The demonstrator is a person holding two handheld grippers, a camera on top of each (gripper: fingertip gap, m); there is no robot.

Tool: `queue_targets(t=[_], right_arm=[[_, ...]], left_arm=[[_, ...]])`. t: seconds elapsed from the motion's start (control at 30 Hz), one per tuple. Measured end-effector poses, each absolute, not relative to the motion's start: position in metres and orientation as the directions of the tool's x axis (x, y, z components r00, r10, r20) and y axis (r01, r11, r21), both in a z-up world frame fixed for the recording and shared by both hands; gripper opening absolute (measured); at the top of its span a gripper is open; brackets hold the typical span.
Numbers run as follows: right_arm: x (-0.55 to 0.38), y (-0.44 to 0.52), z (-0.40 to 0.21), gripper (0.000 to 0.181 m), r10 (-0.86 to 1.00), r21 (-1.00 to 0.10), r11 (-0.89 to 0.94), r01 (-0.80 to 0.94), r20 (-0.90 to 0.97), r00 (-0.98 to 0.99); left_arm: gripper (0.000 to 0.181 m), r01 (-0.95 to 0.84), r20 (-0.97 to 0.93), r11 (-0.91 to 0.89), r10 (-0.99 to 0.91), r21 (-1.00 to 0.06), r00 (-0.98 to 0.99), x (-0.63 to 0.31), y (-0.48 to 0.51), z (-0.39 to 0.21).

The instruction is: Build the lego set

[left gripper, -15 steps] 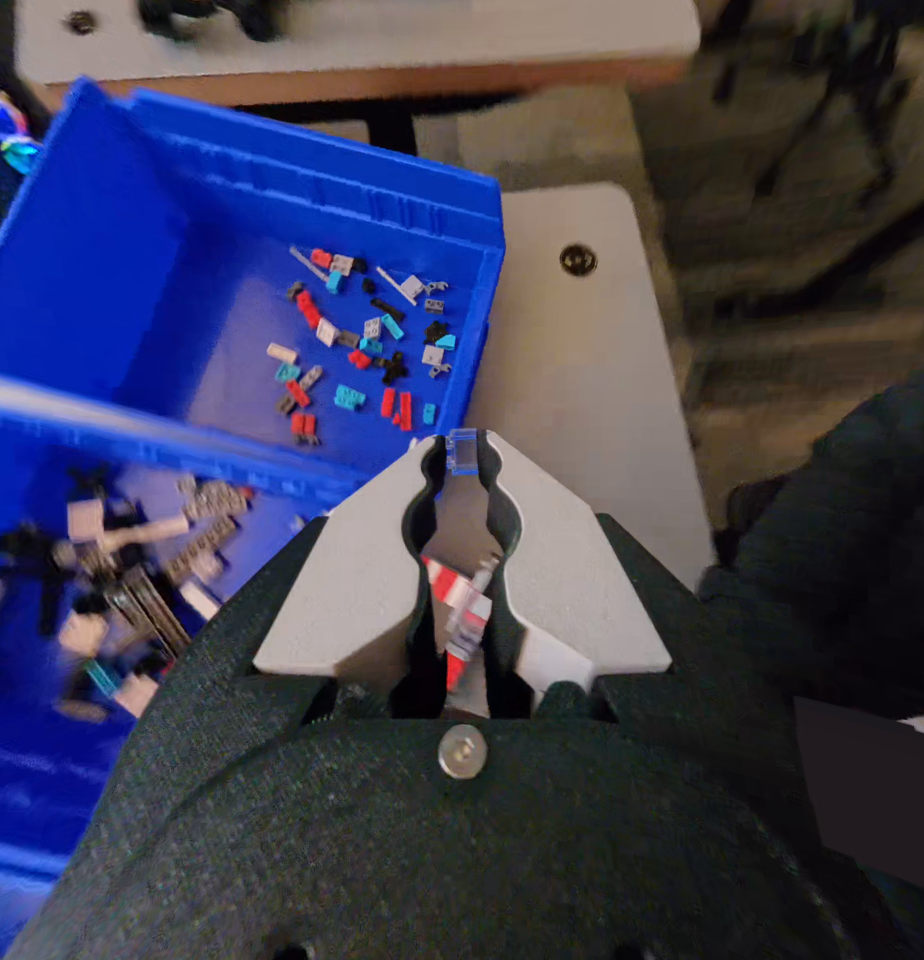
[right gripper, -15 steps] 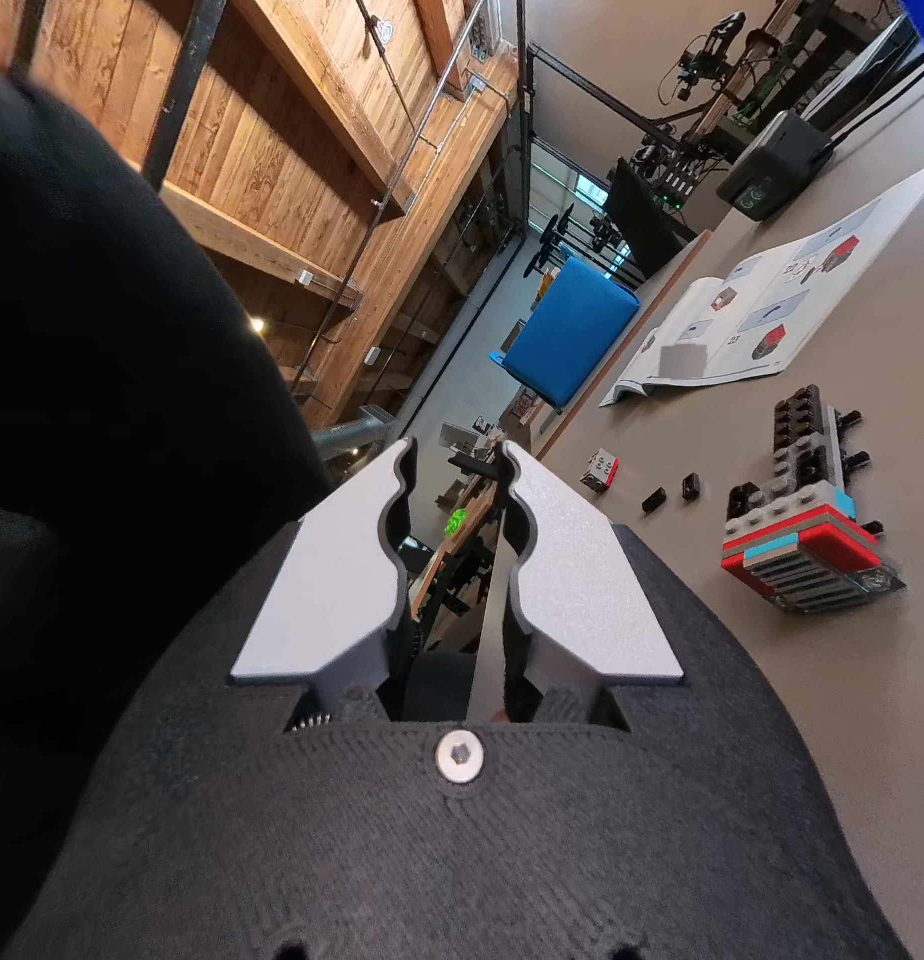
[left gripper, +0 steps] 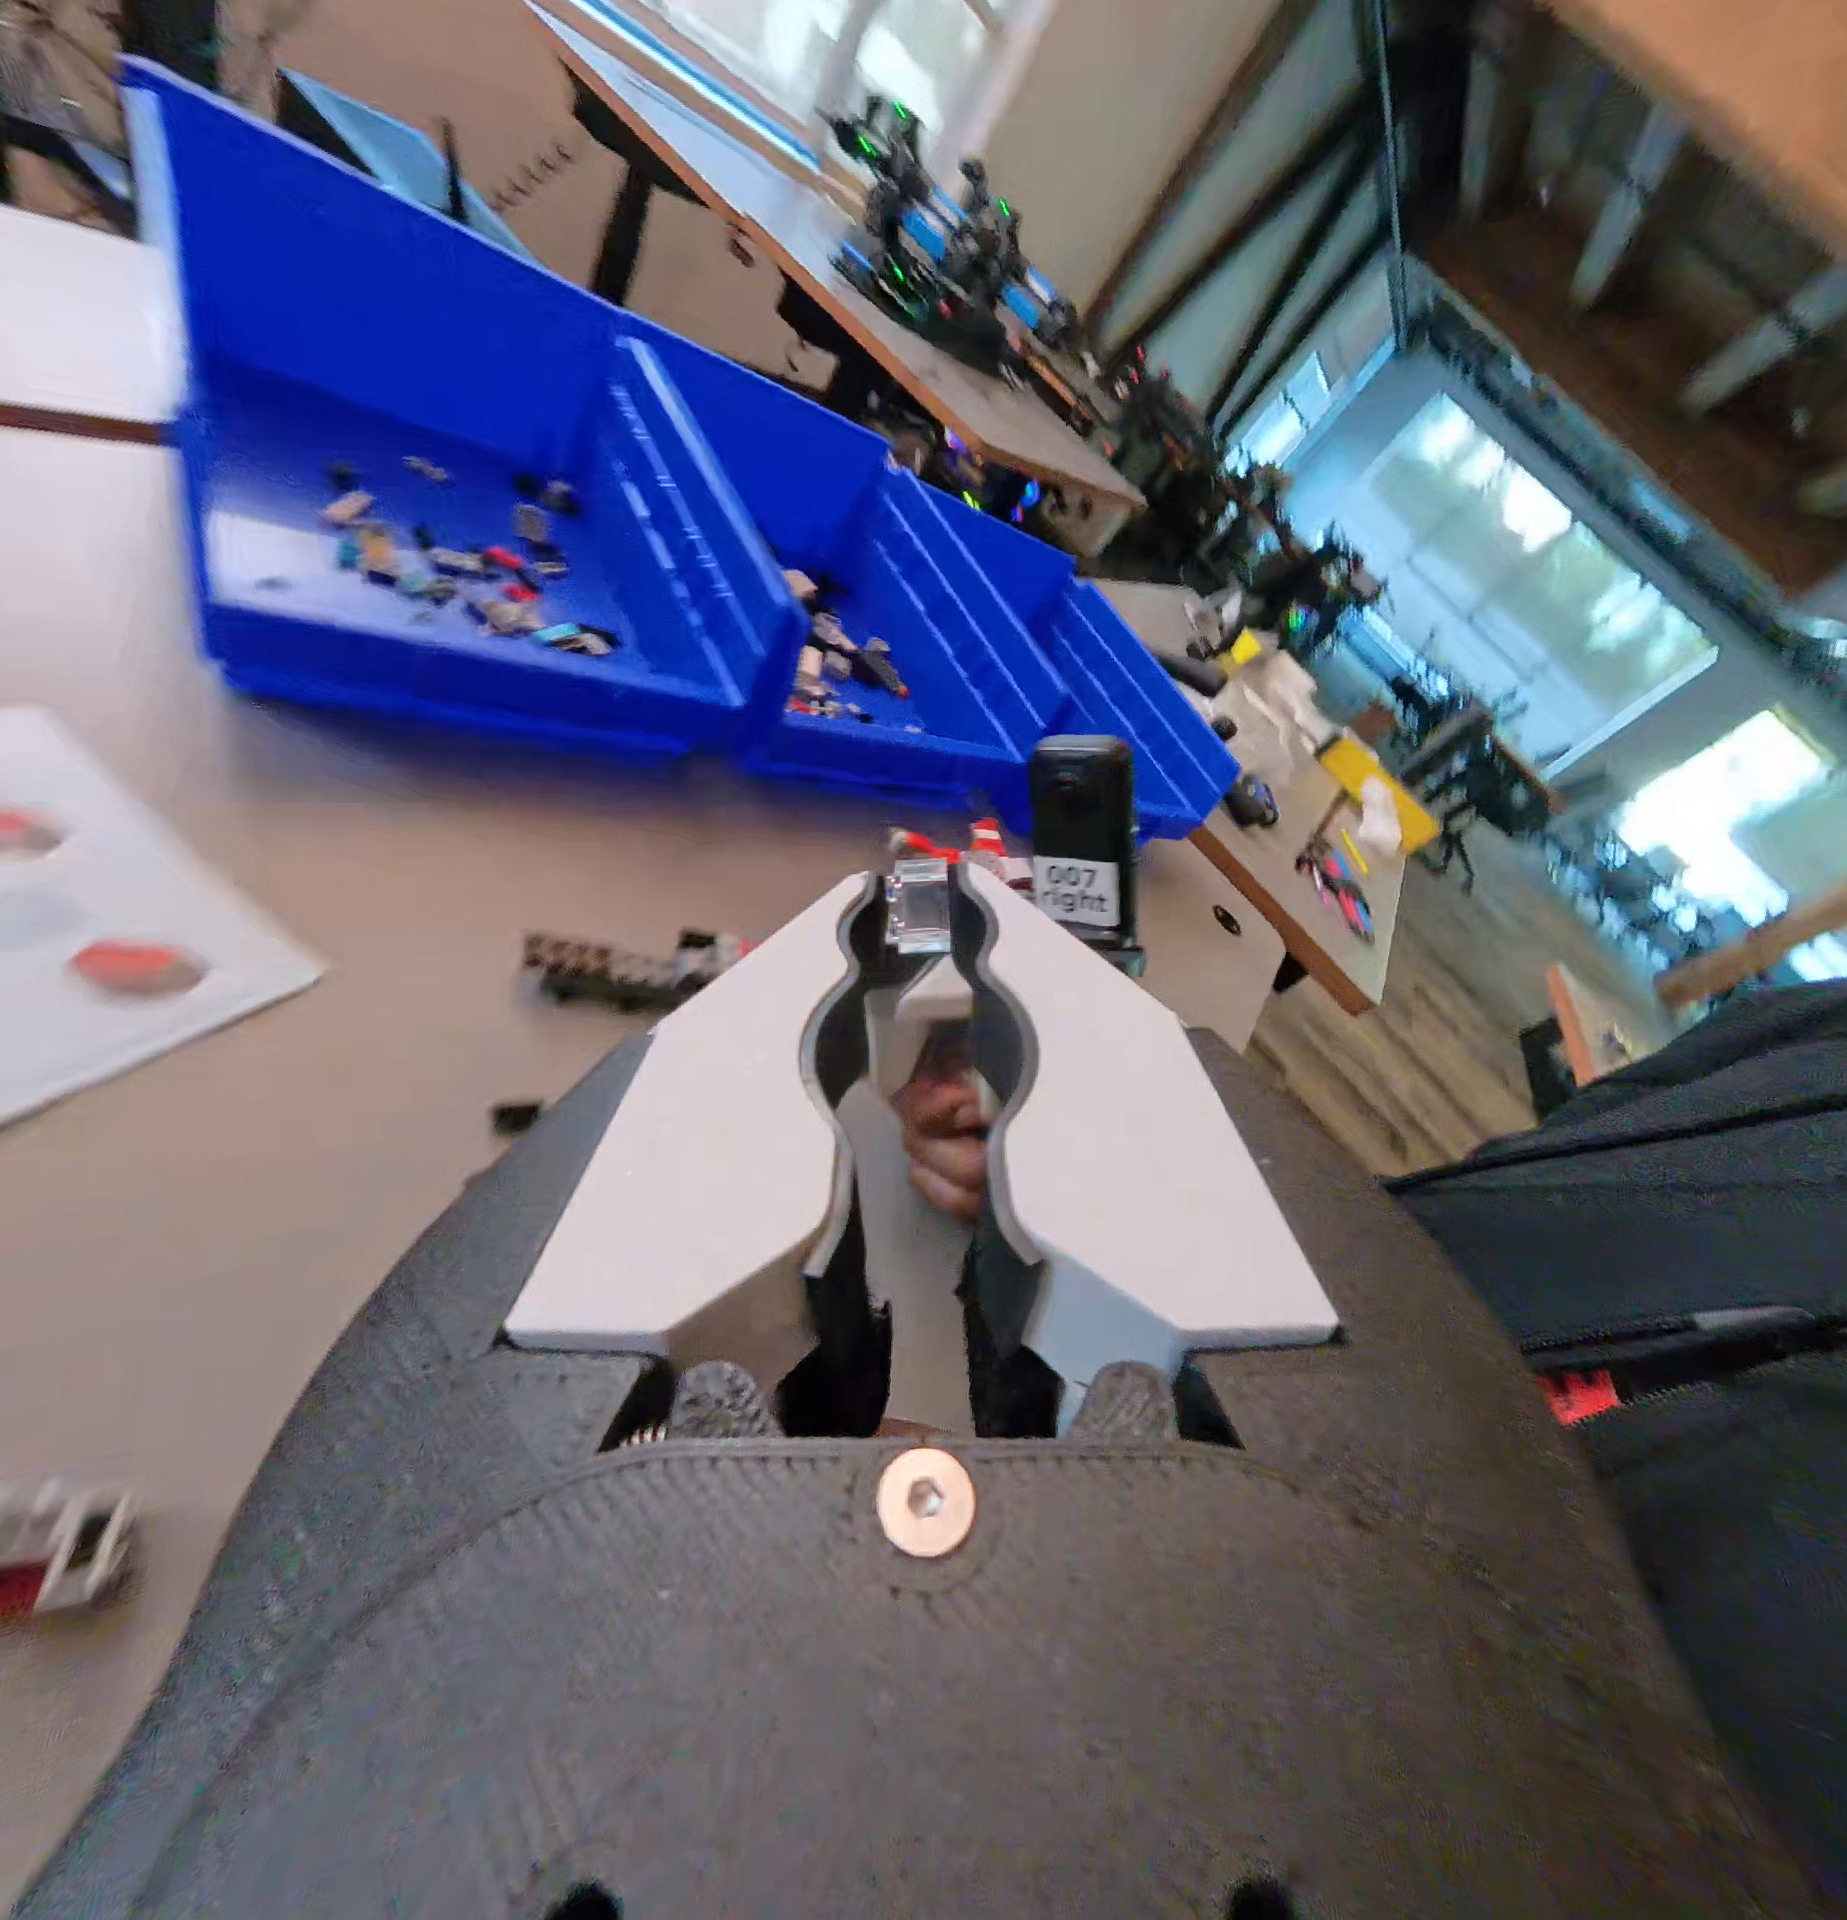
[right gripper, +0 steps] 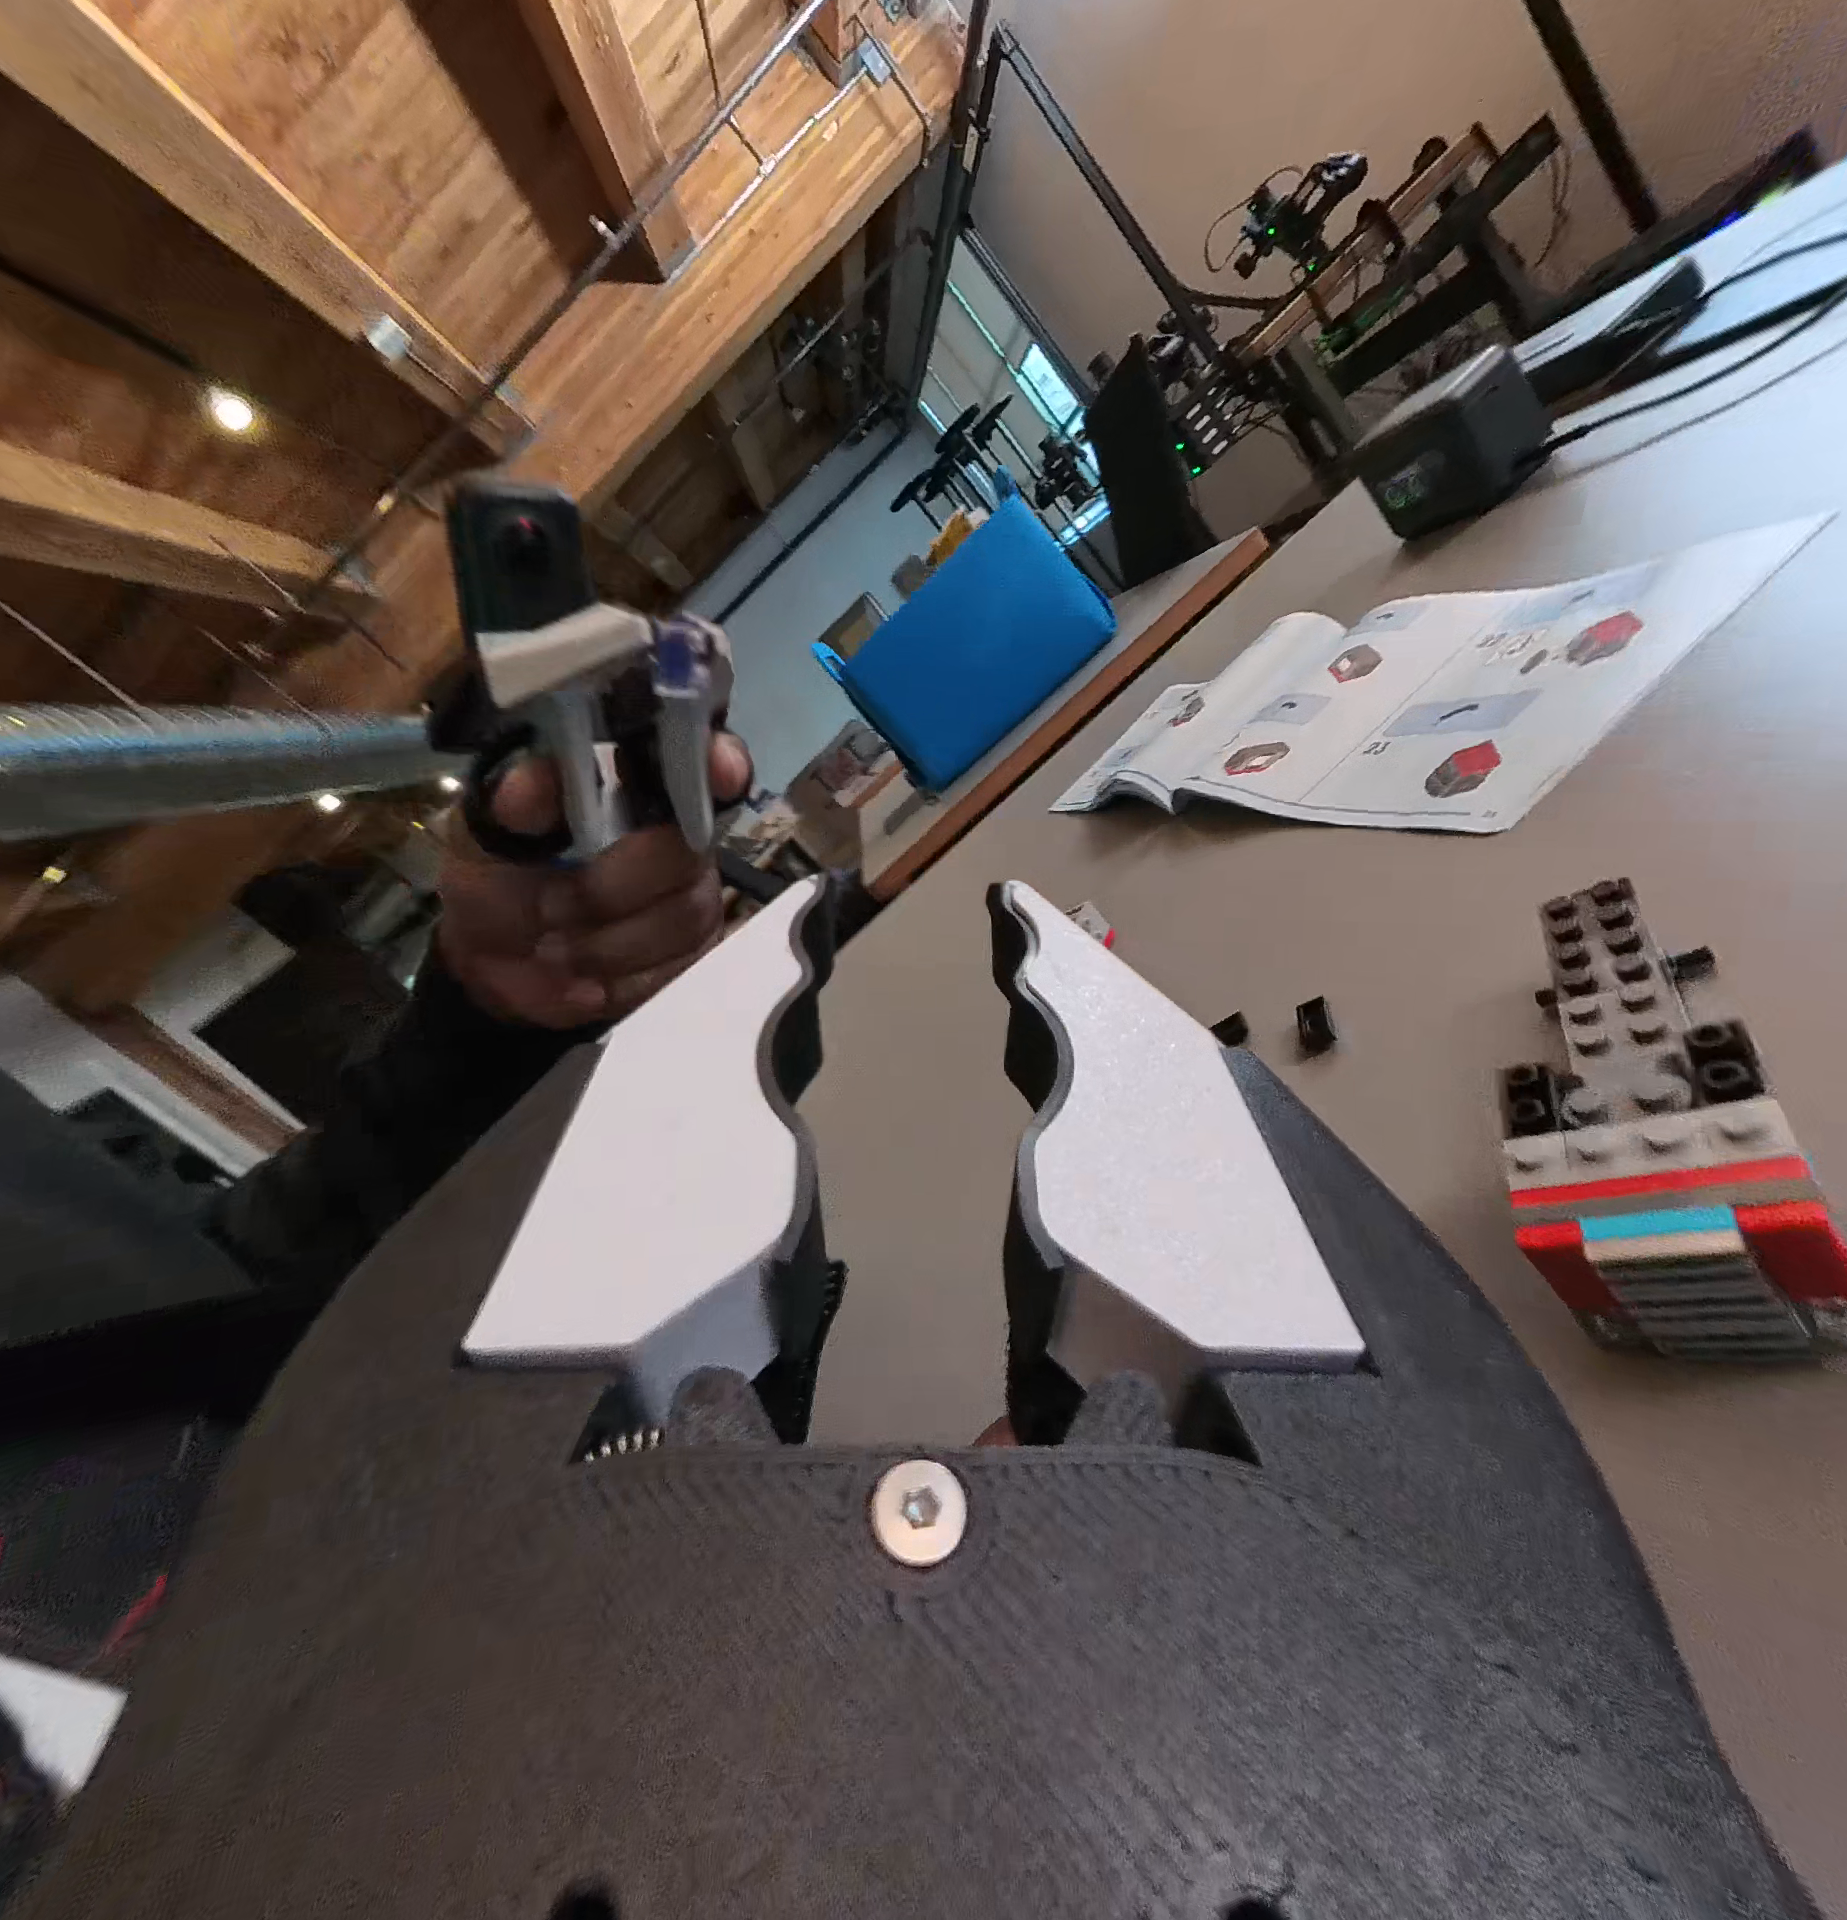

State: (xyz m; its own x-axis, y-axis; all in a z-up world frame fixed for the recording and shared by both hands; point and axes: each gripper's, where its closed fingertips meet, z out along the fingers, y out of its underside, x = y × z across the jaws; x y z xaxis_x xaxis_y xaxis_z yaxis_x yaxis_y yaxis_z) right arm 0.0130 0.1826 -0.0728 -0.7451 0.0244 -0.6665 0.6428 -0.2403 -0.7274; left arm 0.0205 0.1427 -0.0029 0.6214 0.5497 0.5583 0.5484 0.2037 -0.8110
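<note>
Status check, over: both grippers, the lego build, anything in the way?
Left gripper shut on clear brick. Right gripper open, empty. Partial lego model on table, nothing blocking it.

Left gripper (left gripper: 921, 906), clear brick (left gripper: 919, 914) pinched at its tips, has swung off the blue bins (left gripper: 462, 416) to face across the table (left gripper: 275, 1195). Right gripper (right gripper: 906, 906): jaws now wider apart. Left gripper now visible far left in right wrist view.

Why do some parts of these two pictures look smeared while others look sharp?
Left wrist view: the blue plastic bins and white instruction booklet smear, while the clear small brick stays crisp. Right wrist view: the half-built grey-and-red lego model is sharp; straight edges bend.
</note>
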Motion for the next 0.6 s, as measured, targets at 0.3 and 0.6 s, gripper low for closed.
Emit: queue_targets(t=[0.3, 0.6], right_arm=[[0.011, 0.144, -0.077, 0.026, 0.294, -0.904, -0.181, 0.388, -0.426, -0.856], [0.018, 0.118, -0.098, 0.025, 0.466, -0.943, -0.004, 0.334, -0.297, -0.833]], left_arm=[[0.012, 0.504, 0.619, 0.36, 0.461, -0.785, 0.636, 0.009, 0.058, -0.02], [0.011, 0.551, 0.738, 0.53, 0.243, -0.645, 0.63, -0.018, 0.005, -0.036]])
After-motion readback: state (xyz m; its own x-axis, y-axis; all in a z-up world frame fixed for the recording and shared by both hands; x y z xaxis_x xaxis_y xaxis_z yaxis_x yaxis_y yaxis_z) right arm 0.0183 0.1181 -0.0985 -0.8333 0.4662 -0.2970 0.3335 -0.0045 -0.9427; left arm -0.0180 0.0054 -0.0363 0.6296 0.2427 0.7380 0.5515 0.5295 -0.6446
